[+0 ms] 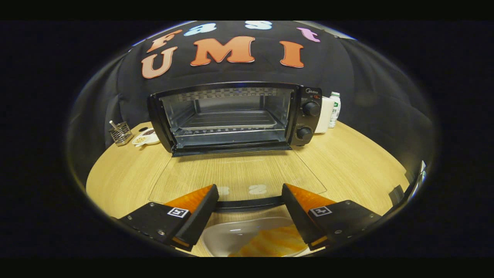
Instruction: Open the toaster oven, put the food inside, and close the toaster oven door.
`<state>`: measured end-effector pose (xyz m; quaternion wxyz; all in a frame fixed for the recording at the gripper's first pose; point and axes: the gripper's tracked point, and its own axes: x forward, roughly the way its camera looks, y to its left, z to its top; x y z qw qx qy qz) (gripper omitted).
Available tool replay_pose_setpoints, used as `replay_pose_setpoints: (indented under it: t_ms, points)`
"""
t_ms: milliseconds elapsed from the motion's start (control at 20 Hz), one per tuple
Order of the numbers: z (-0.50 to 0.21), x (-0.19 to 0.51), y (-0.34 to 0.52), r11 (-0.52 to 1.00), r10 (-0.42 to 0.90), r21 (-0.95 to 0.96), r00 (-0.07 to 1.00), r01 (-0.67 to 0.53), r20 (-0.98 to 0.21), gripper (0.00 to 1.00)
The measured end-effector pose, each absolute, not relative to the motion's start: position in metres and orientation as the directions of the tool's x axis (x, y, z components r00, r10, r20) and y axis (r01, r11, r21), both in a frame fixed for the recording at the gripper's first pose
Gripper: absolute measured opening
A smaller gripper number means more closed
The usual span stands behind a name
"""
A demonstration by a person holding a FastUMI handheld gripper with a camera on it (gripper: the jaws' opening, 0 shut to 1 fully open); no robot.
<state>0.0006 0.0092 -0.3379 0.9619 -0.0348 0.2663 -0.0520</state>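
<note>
Gripper view had the toaster oven (231, 117) door (235, 175) already dropped flat, my tongs (250, 210) spread wide and empty over the food (276, 243) plate (220, 239) nearest me, so grabbing it looked next.

Dim, sharp view; fisheye bends the table (359, 154) edge, glare on glass.

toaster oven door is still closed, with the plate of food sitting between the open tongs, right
Not quite. The toaster oven door is already open, folded down flat on the table, as the gripper view shows. The rest holds: the plate of food sits between the open tongs.
</note>
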Motion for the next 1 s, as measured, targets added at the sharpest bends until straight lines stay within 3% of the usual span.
replay_pose_setpoints:
  t_ms: [400, 700, 1000]
  points:
    - [-0.295, -0.084, -0.002, 0.955, -0.295, -0.081, 0.881, 0.286, -0.37, 0.98]
    - [-0.351, -0.138, -0.006, 0.906, -0.411, -0.088, 0.808, 0.415, -0.422, 0.98]
    - [-0.36, -0.145, -0.002, 0.889, -0.439, -0.071, 0.794, 0.453, -0.42, 0.98]
